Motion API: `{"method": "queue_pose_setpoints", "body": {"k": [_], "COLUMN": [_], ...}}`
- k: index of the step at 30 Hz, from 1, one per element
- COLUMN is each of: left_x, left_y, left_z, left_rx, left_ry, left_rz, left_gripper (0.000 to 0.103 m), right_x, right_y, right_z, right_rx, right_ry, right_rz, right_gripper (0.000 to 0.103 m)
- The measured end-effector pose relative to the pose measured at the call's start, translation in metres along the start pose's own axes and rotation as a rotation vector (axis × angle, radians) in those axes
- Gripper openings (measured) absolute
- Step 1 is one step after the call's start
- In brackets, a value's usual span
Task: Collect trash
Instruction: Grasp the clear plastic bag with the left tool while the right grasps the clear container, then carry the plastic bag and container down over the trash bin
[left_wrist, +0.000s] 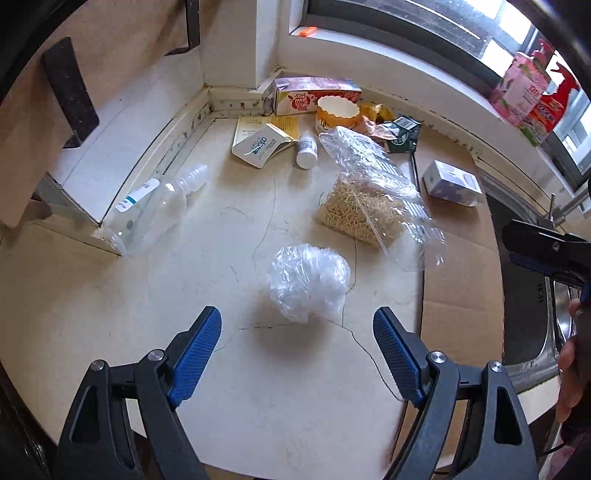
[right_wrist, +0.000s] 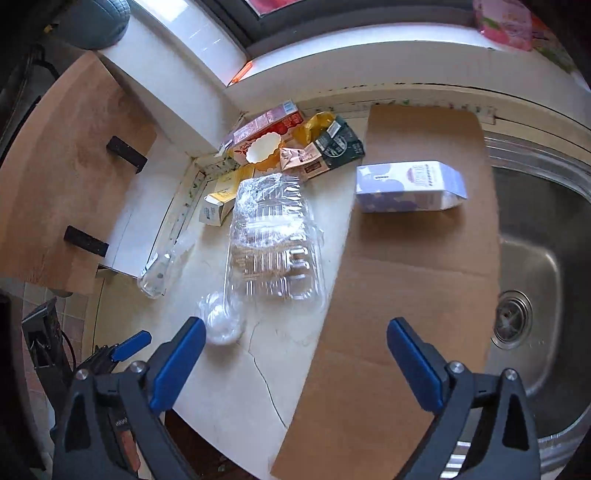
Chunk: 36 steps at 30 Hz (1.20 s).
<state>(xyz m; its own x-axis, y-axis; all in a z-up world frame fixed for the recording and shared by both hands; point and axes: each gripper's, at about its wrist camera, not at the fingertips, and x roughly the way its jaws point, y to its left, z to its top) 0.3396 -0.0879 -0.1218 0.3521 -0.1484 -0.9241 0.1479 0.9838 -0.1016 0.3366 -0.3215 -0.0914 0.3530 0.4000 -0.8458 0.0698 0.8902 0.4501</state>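
- The cracked white countertop (left_wrist: 155, 332) carries the trash, with a cardboard sheet (right_wrist: 406, 295) at its right, by the steel sink (right_wrist: 535, 258).
- A clear plastic clamshell box (right_wrist: 273, 240) lies mid-counter.
- The right gripper (right_wrist: 295, 343) hangs above the cardboard's edge, jaws spread wide, empty.
- The left gripper (left_wrist: 297, 328), jaws wide apart, holds nothing; a crumpled clear plastic bag (left_wrist: 308, 282) lies just beyond its tips.

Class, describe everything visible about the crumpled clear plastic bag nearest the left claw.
The crumpled clear plastic bag is a thin, translucent, wrinkled film bunched into a loose ball. It lies on the cracked white countertop, just ahead of the open left claw, untouched by it. It sits apart from the clear container of straw-like filling behind it.
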Motion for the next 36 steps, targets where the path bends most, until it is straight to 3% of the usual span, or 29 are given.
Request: {"method": "queue_pose_setpoints", "body": {"k": [6,10,15,17,19,20,23,36], "left_x": [0.044,0.061,0.074,0.074,0.073,0.072,0.067,-0.001], "left_y": [-0.008,-0.009,-0.008,-0.007,-0.007,-0.007,-0.005,0.004], "left_z": [0.013,0.017,0.021,0.022,0.022,0.022,0.020,-0.002], "left_rx": [-0.030,-0.027,-0.026,-0.030,-0.029,-0.029,-0.030,-0.072], "left_ry": [0.055,0.072,0.080,0.077,0.077,0.078,0.069,-0.013], "left_rz": [0.044,0.068,0.078,0.070,0.056,0.051,0.050,0.047], "left_gripper": [0.083,0.083,0.083,0.074,0.061,0.057,0.050,0.046], "right_x": [0.066,0.098,0.126,0.132,0.131,0.130,0.127,0.067], "right_y": [0.010,0.025,0.027,0.024,0.025,0.025,0.023,0.018], "right_z": [0.034,0.038,0.037,0.036,0.035,0.035,0.034,0.028], "right_rx": [-0.059,-0.147,-0.154,-0.132,-0.131,-0.123,-0.109,-0.060], "right_ry": [0.075,0.109,0.181,0.215,0.208,0.213,0.211,0.121], "right_rz": [0.016,-0.014,-0.001,0.019,0.047,0.060,0.080,0.180], "right_gripper": [0.103,0.103,0.103,0.103,0.102,0.096,0.093,0.091]}}
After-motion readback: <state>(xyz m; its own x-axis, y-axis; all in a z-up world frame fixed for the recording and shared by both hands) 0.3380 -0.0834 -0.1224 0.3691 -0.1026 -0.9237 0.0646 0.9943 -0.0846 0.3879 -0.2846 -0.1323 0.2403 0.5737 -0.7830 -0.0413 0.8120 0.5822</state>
